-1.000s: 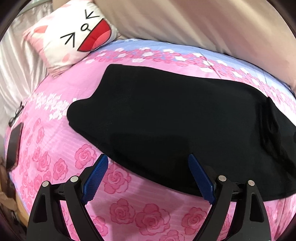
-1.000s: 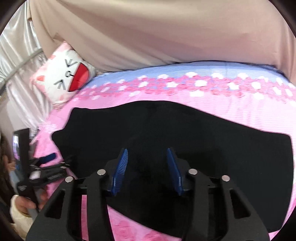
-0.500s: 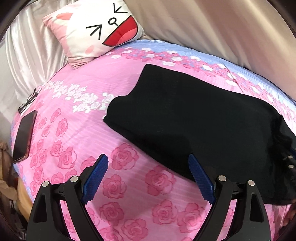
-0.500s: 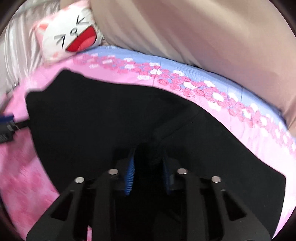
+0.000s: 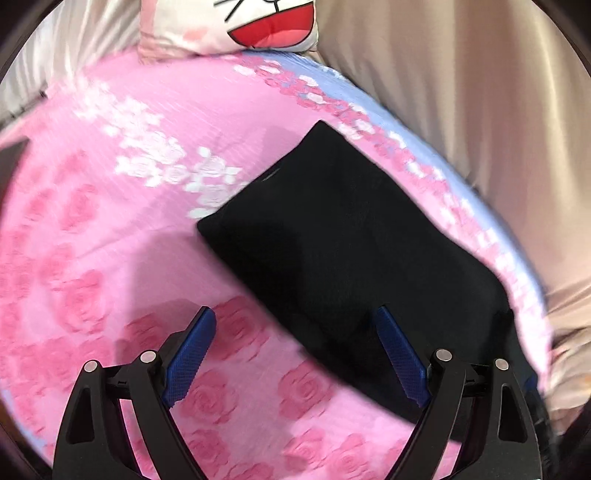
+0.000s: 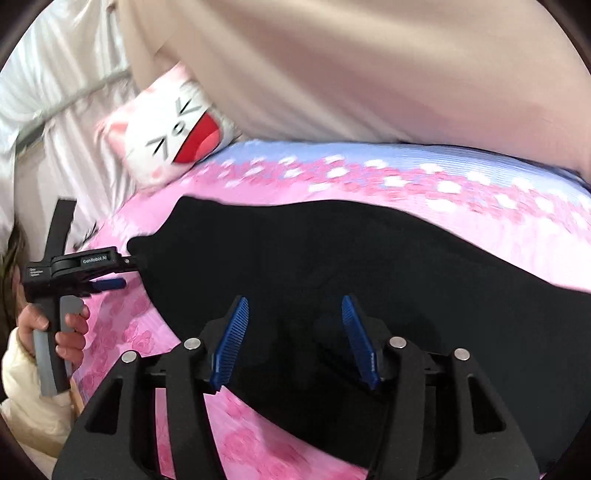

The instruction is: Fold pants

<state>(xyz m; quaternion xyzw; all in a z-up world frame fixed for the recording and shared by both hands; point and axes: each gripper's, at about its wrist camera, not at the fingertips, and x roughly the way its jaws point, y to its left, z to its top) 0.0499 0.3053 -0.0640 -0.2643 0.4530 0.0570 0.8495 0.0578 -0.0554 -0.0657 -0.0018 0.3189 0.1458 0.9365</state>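
Observation:
Black pants lie flat on a pink rose-print bed cover, folded lengthwise. My left gripper is open and empty above the cover by the pants' near edge. In the right wrist view the pants fill the middle. My right gripper is open and empty, just above the pants. The left gripper also shows in the right wrist view, held in a hand at the pants' left end.
A white cat-face cushion lies at the head of the bed, also in the right wrist view. Beige curtain hangs behind the bed. A dark flat object sits at the bed's left edge.
My right gripper, nearly shut on the pants half a second ago, has opened and let them go. My left gripper has swung left toward the pants' end, staying open.

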